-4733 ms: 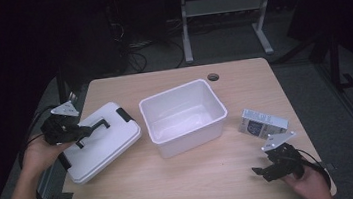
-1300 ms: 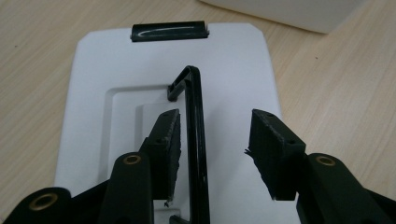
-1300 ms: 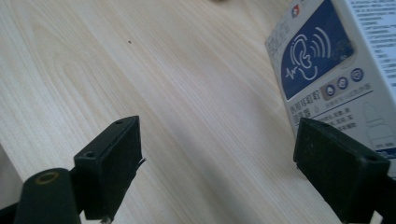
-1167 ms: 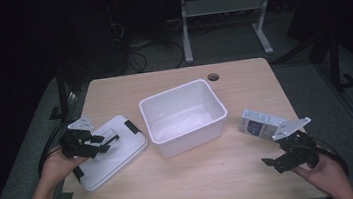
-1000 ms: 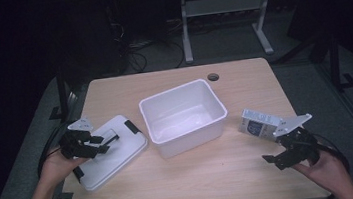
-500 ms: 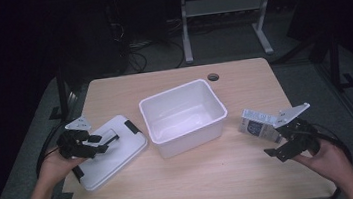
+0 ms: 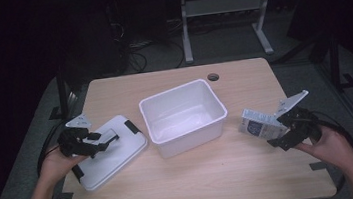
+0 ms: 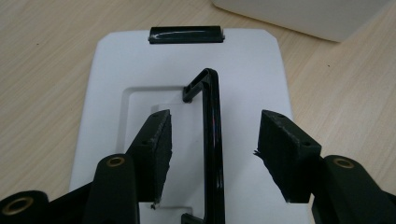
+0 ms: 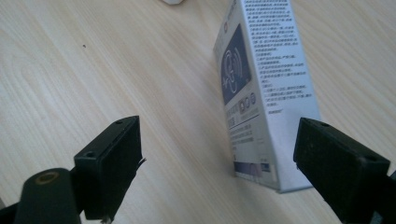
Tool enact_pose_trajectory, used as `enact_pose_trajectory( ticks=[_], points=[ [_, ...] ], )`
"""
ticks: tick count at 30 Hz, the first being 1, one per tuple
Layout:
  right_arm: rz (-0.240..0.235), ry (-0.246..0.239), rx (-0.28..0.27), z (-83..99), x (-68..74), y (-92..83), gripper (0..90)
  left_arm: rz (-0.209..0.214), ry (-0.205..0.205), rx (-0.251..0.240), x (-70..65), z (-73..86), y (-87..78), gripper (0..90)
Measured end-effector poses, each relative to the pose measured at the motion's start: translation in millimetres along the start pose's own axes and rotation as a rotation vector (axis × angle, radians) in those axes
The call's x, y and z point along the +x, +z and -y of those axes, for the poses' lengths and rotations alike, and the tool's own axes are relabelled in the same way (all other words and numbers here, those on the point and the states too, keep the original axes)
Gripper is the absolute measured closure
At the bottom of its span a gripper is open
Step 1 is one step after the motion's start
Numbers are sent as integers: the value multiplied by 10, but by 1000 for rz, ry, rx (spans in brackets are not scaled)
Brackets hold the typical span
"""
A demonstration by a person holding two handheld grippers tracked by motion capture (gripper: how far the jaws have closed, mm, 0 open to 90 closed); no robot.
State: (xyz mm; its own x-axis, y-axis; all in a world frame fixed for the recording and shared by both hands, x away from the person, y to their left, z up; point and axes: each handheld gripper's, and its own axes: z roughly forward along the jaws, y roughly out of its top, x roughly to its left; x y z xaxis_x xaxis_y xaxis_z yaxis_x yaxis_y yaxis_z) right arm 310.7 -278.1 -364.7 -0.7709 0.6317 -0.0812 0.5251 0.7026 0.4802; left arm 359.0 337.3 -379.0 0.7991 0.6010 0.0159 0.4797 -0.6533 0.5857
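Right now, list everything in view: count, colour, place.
table: one, light wood, under everything.
tub: one, white, open, mid-table.
lid: one, white, flat at table's left.
lid handle: one, black, between the left tongs' open jaws, untouched.
lid clip: one, black, lid's far edge.
carton: one, white with dark print, table's right.
table hole: one, dark, far edge.
left tongs: black, jaws just been opening, over lid.
right tongs: black, open, at carton.
hands: two, near edge.
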Motion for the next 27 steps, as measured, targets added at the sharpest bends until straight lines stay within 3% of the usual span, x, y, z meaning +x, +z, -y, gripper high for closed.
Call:
enact_pose_trajectory(
  ticks=[18, 27],
  points=[
    [-24, -10, 36, -254, -261, 166, 149, -5, -7, 0, 21, 0, -17, 429],
    [-38, -5, 46, -286, -363, 251, 155, -13, -2, 2, 26, 7, -47, 429]
  ],
)
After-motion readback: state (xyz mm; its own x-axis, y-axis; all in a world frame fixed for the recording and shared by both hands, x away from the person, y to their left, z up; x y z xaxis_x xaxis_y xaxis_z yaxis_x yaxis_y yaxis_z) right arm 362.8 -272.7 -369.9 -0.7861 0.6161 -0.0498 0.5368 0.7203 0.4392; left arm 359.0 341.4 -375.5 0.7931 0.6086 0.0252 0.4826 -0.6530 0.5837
